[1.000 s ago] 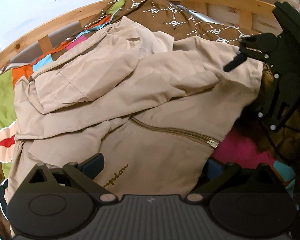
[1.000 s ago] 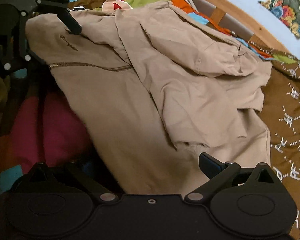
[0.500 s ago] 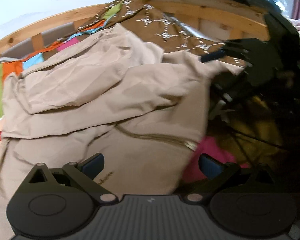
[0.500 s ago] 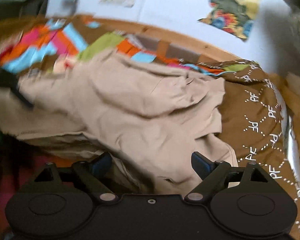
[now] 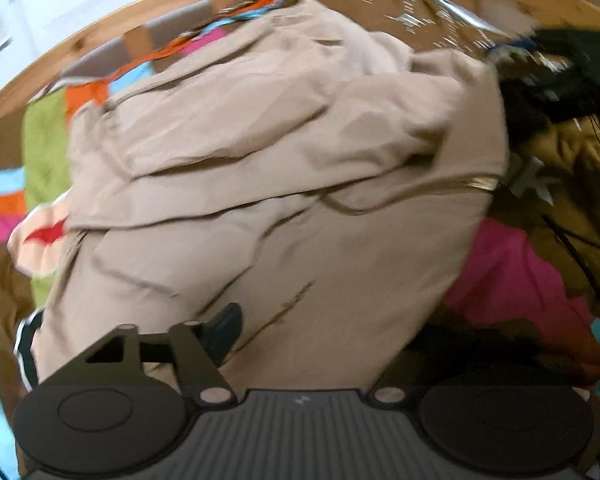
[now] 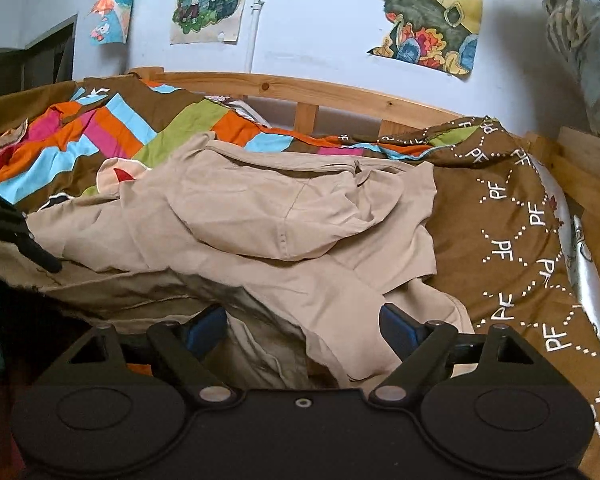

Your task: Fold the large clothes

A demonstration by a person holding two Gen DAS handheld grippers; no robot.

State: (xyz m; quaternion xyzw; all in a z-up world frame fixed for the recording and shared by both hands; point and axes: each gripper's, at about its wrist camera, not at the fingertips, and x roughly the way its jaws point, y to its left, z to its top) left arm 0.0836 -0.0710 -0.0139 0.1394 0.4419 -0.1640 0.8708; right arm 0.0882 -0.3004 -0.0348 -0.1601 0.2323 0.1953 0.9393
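A beige zip-up jacket (image 5: 284, 168) lies crumpled on the bed, its sleeves and hood piled on top, and the left wrist view is blurred. My left gripper (image 5: 312, 328) is at the jacket's near edge and open. Its left finger (image 5: 226, 326) shows, and cloth covers the right one. The jacket (image 6: 284, 216) fills the middle of the right wrist view. My right gripper (image 6: 300, 320) is open with the jacket's hem lying between its blue-padded fingers (image 6: 398, 322). The left gripper (image 6: 16, 232) shows at the left edge, touching the jacket.
A striped multicoloured quilt (image 6: 100, 132) and a brown patterned cover (image 6: 500, 220) lie under the jacket. A wooden bed rail (image 6: 308, 92) runs behind, below a wall with posters (image 6: 428, 12). A pink and brown cloth (image 5: 512, 276) sits right of the jacket.
Both views have swung. The right wrist camera now sits low and level, so the wall and posters show. The jacket's near edge now covers the left gripper's right finger.
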